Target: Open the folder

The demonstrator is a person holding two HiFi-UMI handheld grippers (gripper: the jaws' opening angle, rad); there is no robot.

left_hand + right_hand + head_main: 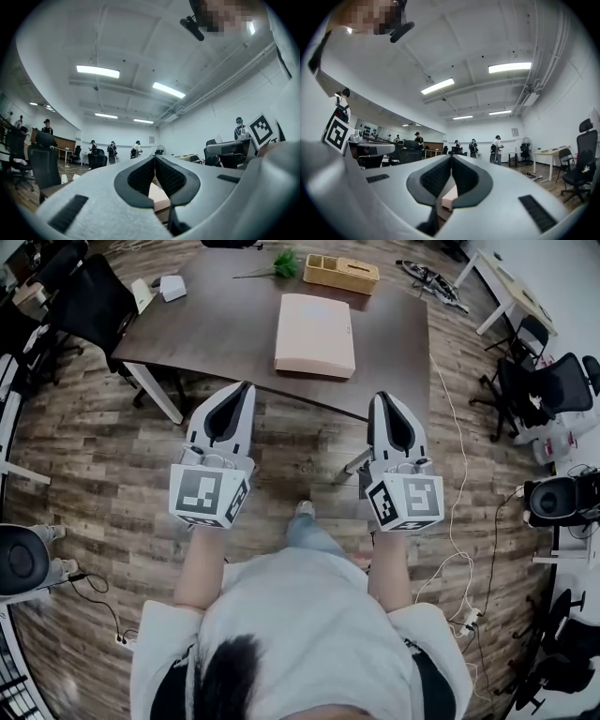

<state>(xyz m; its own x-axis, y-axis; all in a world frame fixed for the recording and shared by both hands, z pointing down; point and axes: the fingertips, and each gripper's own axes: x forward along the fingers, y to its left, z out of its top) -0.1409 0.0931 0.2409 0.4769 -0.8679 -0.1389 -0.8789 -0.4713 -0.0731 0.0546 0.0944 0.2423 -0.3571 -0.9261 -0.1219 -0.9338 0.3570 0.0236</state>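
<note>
The left gripper point(154, 158) and right gripper point(451, 158) each have their jaws pressed together at the tips with nothing held, and both hang in the air short of the table point(206, 324), well apart from the folder point(315, 336). Each gripper view shows only a pale sliver of the folder below the closed tips, the rest hidden by the jaws. The head view shows it whole, pink and closed, flat mid-table before a box point(341, 273). Only the gripper views show distant people point(112, 149), too small to make out.
</note>
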